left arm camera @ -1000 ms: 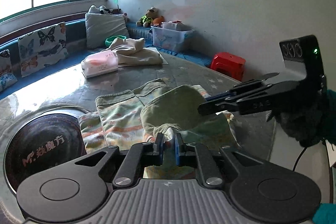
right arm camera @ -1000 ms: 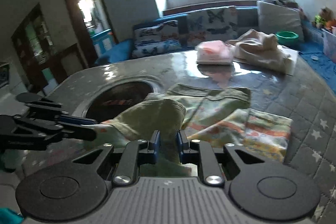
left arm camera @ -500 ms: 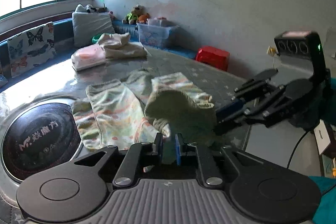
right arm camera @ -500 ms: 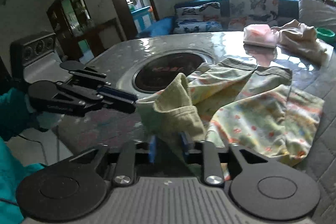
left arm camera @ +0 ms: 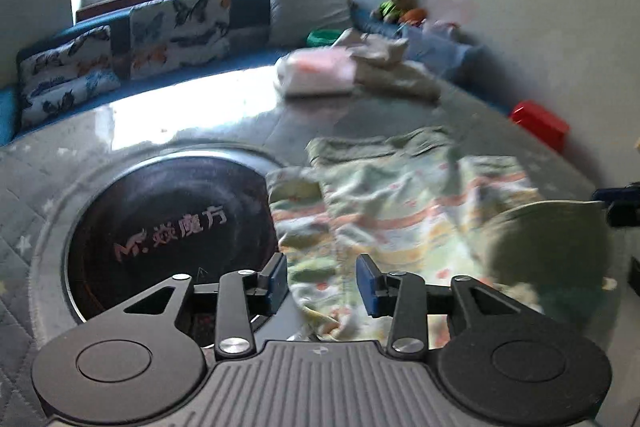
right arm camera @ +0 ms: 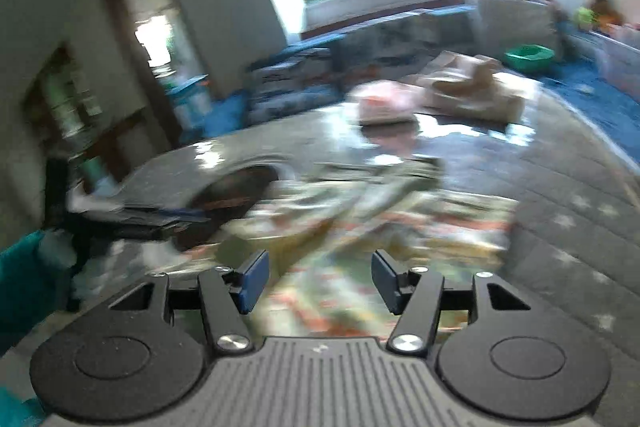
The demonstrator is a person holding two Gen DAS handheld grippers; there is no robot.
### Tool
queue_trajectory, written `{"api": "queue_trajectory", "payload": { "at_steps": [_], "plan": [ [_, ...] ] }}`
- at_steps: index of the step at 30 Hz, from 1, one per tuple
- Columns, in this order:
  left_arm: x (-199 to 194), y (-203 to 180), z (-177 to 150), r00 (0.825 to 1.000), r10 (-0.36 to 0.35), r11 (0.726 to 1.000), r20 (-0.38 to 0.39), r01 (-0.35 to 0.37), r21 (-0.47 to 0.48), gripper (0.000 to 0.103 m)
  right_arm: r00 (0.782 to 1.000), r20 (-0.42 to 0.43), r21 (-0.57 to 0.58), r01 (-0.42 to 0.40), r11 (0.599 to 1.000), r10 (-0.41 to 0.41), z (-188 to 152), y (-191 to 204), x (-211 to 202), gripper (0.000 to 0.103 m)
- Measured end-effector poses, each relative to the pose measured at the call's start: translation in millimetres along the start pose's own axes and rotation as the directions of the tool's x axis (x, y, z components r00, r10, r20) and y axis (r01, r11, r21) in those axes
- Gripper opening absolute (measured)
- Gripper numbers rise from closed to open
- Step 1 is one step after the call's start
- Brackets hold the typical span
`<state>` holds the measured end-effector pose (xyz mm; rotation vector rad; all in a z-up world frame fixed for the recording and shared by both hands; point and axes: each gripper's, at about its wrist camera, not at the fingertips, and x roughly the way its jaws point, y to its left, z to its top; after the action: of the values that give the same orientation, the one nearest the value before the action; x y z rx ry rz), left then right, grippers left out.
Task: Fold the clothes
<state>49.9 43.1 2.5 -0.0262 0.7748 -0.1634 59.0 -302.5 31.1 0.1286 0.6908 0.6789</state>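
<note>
A pale green printed garment (left arm camera: 400, 203) lies spread on the grey table (left arm camera: 200, 115), with a folded-over olive part (left arm camera: 548, 239) at its near right. My left gripper (left arm camera: 322, 283) is open and empty, just above the garment's near edge. My right gripper (right arm camera: 318, 281) is open and empty over the same garment (right arm camera: 360, 227), which is blurred in the right wrist view. The left gripper shows there as a dark blur (right arm camera: 152, 219) at the left. Part of the right gripper (left arm camera: 620, 205) shows at the right edge of the left wrist view.
A round black inset with lettering (left arm camera: 168, 227) sits in the table left of the garment. A pink packet (left arm camera: 316, 71) and a beige folded pile (left arm camera: 392, 67) lie at the far side. A cushioned bench (left arm camera: 120, 47) and a red stool (left arm camera: 540, 123) stand beyond.
Both grippers have opened and let go of the garment's lifted edge, which now lies on the table. Both cameras have swung; the right wrist view is blurred by motion.
</note>
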Motion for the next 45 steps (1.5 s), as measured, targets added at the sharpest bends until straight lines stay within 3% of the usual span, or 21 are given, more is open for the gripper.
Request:
{"api": "queue_trajectory", "payload": {
  "at_steps": [3,8,14,22,28,30,32,34,45],
  "plan": [
    [18.6,2.3,2.0,0.999,0.022,1.0,-0.024,-0.022,-0.022,0.044,0.986,-0.031,0.022,0.167,0.986,-0.167,-4.3,-27.2,17.8,0.06],
    [36.5,-1.5,-1.8,0.998,0.038,0.999,-0.055,-0.039,-0.02,0.041,0.963,-0.097,0.035,0.257,0.966,-0.252,-16.9,-50.9,42.5,0.06],
    [46.5,-2.8,-5.2,0.996,0.029,0.999,-0.08,-0.031,-0.033,0.02,0.958,-0.116,0.011,0.267,0.964,-0.264,-25.4,-50.7,55.1,0.06],
    [40.1,0.6,-5.1,0.996,0.072,0.994,-0.044,-0.076,-0.085,0.024,0.945,-0.113,-0.041,0.303,0.952,-0.306,-23.0,-41.6,63.9,0.064],
    [48.2,0.1,-5.9,0.997,0.054,0.994,-0.063,-0.06,-0.086,0.025,0.944,-0.112,-0.058,0.307,0.95,-0.311,-23.4,-38.1,68.5,0.068],
    [49.7,1.5,-5.5,0.997,0.046,0.994,-0.063,-0.052,-0.097,0.022,0.943,-0.111,-0.064,0.308,0.949,-0.314,-24.0,-36.9,69.1,0.069],
    [50.8,4.6,-5.5,0.997,0.045,0.992,-0.066,-0.052,-0.113,0.008,0.941,-0.111,-0.075,0.314,0.946,-0.321,-24.7,-34.8,70.2,0.071],
    [50.6,7.1,-6.2,0.997,0.049,0.991,-0.064,-0.057,-0.123,0.004,0.939,-0.109,-0.078,0.318,0.945,-0.325,-25.4,-32.6,71.8,0.073],
    [40.8,26.9,-10.0,0.995,0.101,0.98,-0.022,-0.103,-0.171,0.001,0.947,-0.094,-0.115,0.295,0.948,-0.306,-17.7,-5.1,103.6,0.074]
  ]
}}
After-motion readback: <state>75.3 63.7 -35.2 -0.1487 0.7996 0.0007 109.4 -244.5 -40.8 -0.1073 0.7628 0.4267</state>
